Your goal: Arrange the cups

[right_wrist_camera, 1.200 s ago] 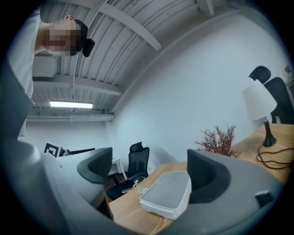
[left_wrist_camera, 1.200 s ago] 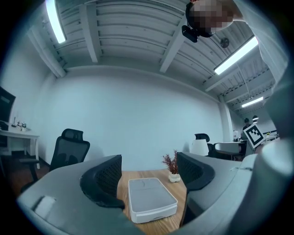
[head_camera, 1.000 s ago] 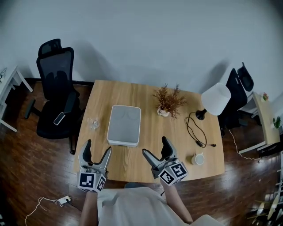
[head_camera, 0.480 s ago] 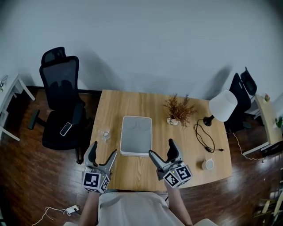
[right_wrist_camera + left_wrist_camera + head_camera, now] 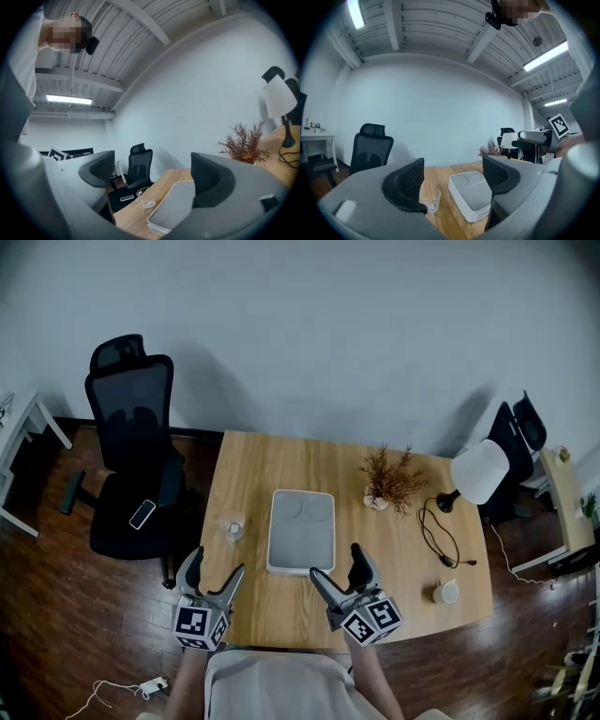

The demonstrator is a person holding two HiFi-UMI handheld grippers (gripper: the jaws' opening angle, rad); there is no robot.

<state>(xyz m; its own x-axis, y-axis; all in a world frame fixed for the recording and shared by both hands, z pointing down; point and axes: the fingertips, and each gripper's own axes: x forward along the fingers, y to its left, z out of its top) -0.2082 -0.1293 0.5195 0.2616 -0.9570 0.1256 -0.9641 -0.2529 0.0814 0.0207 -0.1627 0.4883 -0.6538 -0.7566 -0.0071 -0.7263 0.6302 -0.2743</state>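
Note:
A clear glass cup (image 5: 232, 527) (image 5: 432, 200) (image 5: 144, 199) stands near the table's left edge, beside a white tray (image 5: 302, 531) (image 5: 473, 193) (image 5: 176, 206). At the front right corner stands a white mug (image 5: 444, 592). My left gripper (image 5: 216, 563) (image 5: 454, 180) hovers at the near edge, a little short of the glass. Its jaws have just been opening, and nothing is between them. My right gripper (image 5: 336, 562) (image 5: 152, 173) is open and empty, in front of the tray's near end.
The wooden table (image 5: 253, 474) also holds a dried plant (image 5: 389, 482), a white-shaded lamp (image 5: 480, 472) and a black cable (image 5: 439, 535) on its right side. A black office chair (image 5: 136, 465) with a phone (image 5: 142, 514) on its seat stands to the left.
The table and everything on it sit further right in the head view. Both grippers stay along the near edge with their jaws apart and empty.

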